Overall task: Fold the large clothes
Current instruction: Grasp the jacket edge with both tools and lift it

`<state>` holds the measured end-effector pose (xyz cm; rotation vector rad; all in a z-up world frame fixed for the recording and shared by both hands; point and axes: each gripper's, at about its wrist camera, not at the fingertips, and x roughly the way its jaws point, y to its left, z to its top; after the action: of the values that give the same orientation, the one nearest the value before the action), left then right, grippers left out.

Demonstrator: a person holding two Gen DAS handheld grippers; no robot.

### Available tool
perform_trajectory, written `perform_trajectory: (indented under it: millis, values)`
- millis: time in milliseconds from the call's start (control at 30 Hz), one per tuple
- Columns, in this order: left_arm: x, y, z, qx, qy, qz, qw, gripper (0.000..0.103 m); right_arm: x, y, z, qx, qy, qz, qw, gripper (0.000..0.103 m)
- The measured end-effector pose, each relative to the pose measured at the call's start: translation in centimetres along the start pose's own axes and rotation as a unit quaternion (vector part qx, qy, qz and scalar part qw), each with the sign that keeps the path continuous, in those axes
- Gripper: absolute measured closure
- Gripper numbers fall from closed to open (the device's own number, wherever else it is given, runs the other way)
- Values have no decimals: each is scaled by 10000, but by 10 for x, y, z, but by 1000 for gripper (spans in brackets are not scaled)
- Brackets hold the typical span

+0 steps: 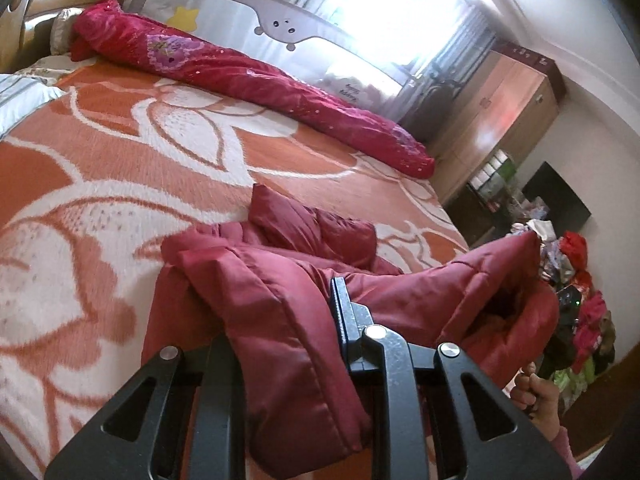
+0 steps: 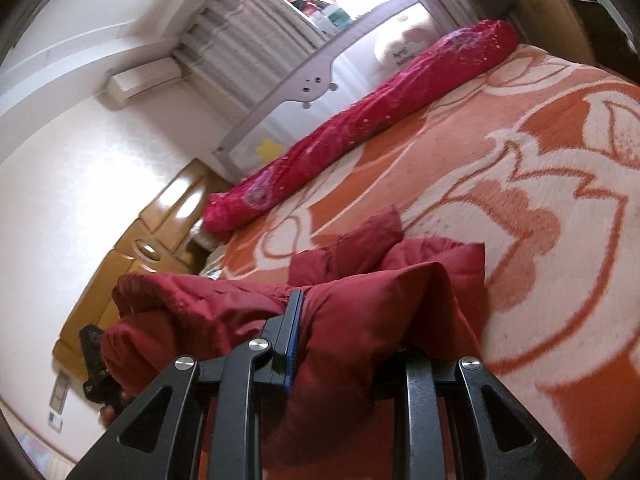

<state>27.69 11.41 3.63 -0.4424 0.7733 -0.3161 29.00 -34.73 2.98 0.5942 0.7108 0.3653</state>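
A dark red padded jacket [image 1: 280, 280] lies bunched at the near edge of a bed, held up between both grippers. My left gripper [image 1: 316, 320] is shut on a thick fold of it; the fabric drapes over and hides the left finger. My right gripper [image 2: 320, 332] is shut on another fold of the same jacket [image 2: 360, 300], which covers its right finger. A sleeve [image 1: 280, 212] sticks out flat on the bed behind. The other hand-held gripper [image 2: 94, 364] shows at the left of the right wrist view, past the jacket.
The bed has an orange and white flowered blanket [image 1: 160, 140]. A long rolled magenta quilt [image 1: 240, 72] lies along the far side by a grey bed rail [image 1: 280, 28]. A wooden cabinet [image 1: 500, 120] and a pile of clothes [image 1: 580, 300] stand right of the bed.
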Motion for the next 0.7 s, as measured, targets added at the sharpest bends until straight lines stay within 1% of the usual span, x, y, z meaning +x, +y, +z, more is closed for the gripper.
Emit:
perform_trajectory:
  millis: [100,200,333,500,600,700]
  values:
    - [21,8,11,-48,47,133,9999,84,23,-14,13,144,32,-199,9997,80]
    - [48,23,23,-197,187,240,9993,83,48,-34,23,445,88,-337,9984,80]
    - [77,37,31,-361,307,217,9986,82,79,-57,28,743,173,-467,9960,80]
    - [110,46,33,-403,385,347,9978,82,109,-78,31,1043,177,-648,9923,80]
    - [124,56,36,-592,457,346,9966,80,126,-88,31,1124,172,-784,9904,80]
    - [124,61,39,-742,436,235,9960,78,139,-93,32,1131,206,-907,9892,80]
